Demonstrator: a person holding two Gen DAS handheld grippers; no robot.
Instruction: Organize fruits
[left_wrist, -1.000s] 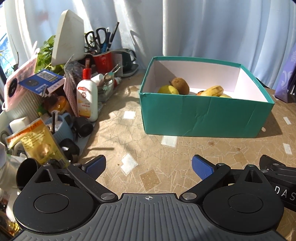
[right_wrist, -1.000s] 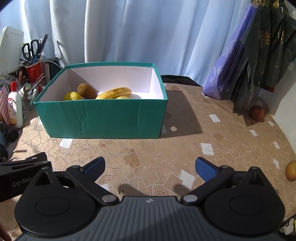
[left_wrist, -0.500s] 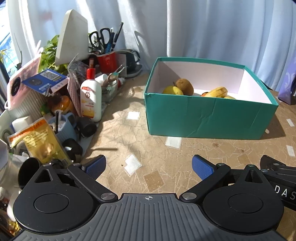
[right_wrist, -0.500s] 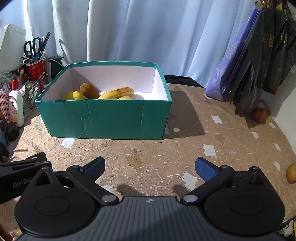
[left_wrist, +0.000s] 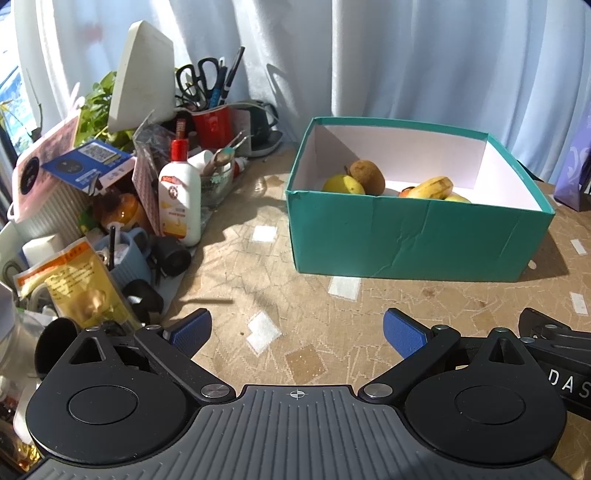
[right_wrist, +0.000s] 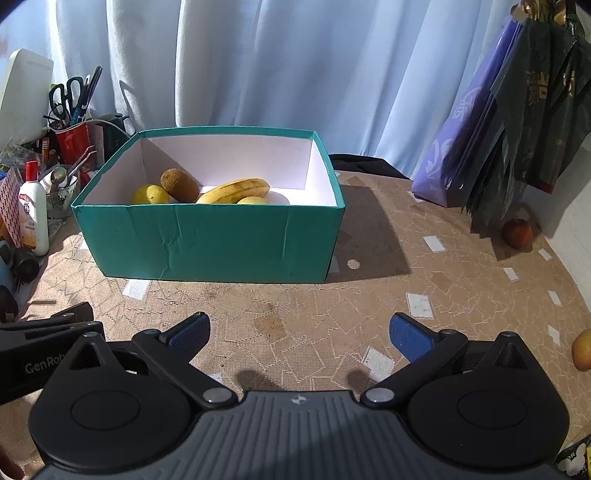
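Observation:
A teal box stands on the table and holds a banana, a brown kiwi, a yellow lemon and other fruit partly hidden by its wall. A red fruit lies by the bags at the right. An orange-yellow fruit lies at the right edge. My left gripper is open and empty in front of the box. My right gripper is open and empty, also short of the box.
Clutter crowds the left side: a white glue bottle, a red cup with scissors and pens, a blue mug, packets and a plant. A purple bag and a dark bag hang at the right. White curtains are behind.
Both grippers have shifted slightly left and nearer the box, so it sits further right in each view and looks larger. Both stay open and empty.

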